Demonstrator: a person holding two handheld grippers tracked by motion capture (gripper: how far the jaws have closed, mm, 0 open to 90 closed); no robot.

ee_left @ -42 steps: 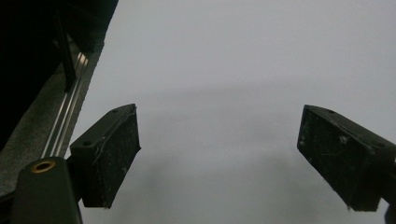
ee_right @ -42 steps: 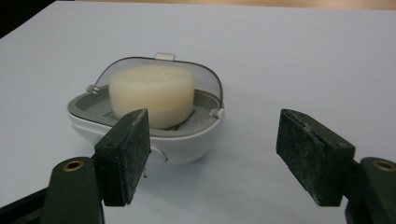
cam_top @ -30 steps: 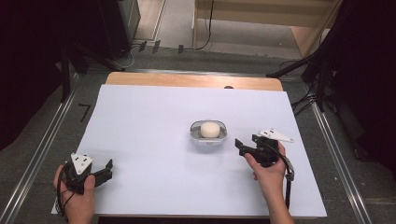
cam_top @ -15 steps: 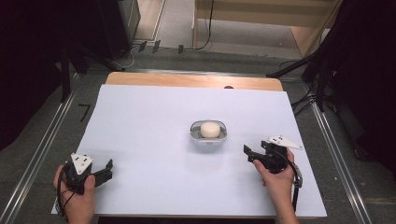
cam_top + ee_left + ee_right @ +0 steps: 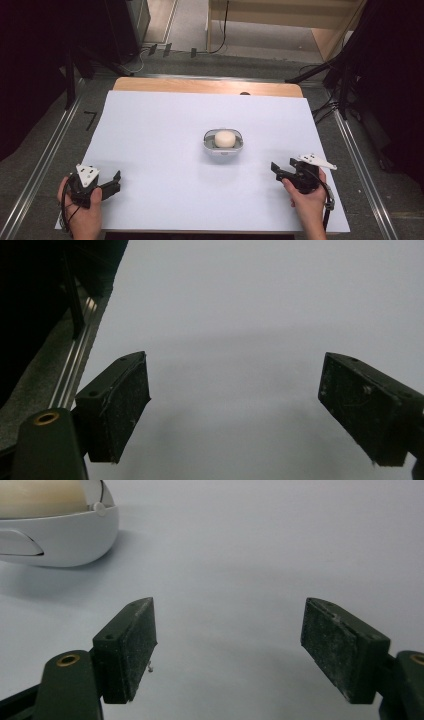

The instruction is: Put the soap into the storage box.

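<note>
Clearly both the left gripper (image 5: 114,182) and right gripper (image 5: 278,170) rest wide open, empty; I'd bring the right squarely toward the soap dish (image 5: 223,141), jaws level.

My left claw (image 5: 235,415) over the sheet (image 5: 260,305)

My jaws stood wide apart, nothing between; a rail (image 5: 75,370) ran alongside.

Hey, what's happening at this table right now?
A person holds a hand-held gripper in each hand over a white table sheet. The left hand-held gripper and the right hand-held gripper are both open and hold nothing. Between them, nearer the right one, sits a small white oval dish with a cream rounded lump in it, untouched.
</note>
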